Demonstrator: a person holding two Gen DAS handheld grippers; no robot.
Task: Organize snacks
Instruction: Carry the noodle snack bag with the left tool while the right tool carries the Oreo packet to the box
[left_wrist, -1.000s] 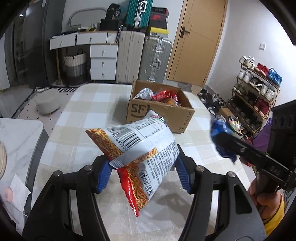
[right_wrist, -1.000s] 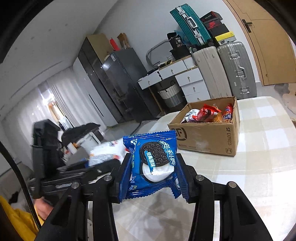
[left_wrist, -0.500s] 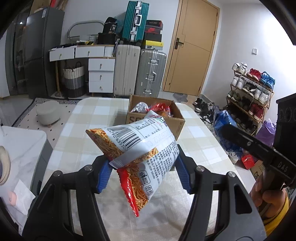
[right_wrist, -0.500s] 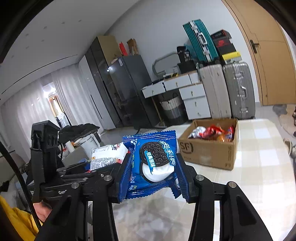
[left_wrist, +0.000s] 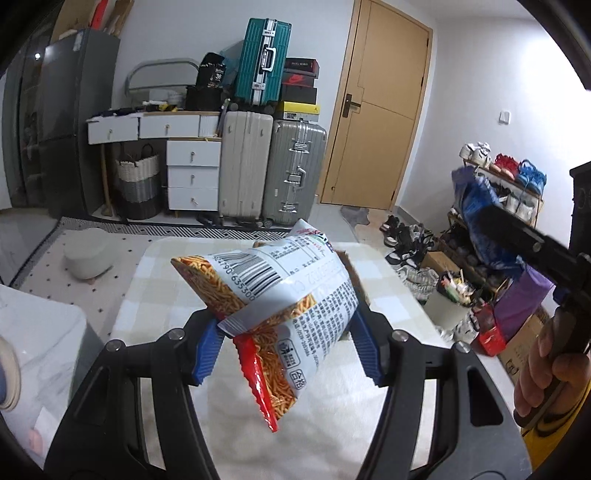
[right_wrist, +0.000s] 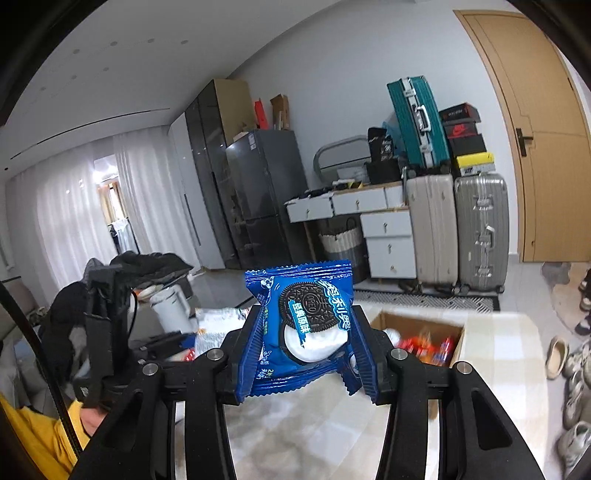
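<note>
Between the blue pads of the left gripper (left_wrist: 286, 341) hangs a bag of crispy noodle snack (left_wrist: 280, 302), pinched across its middle; the right gripper (right_wrist: 304, 350) is clamped on a blue Oreo packet (right_wrist: 306, 328). Both have risen since a second ago, lifting the packs well clear of the checked surface (left_wrist: 155, 291). The cardboard box (right_wrist: 421, 338) of snacks now sits lower and ahead, so dropping them in looks like the next step.
</note>
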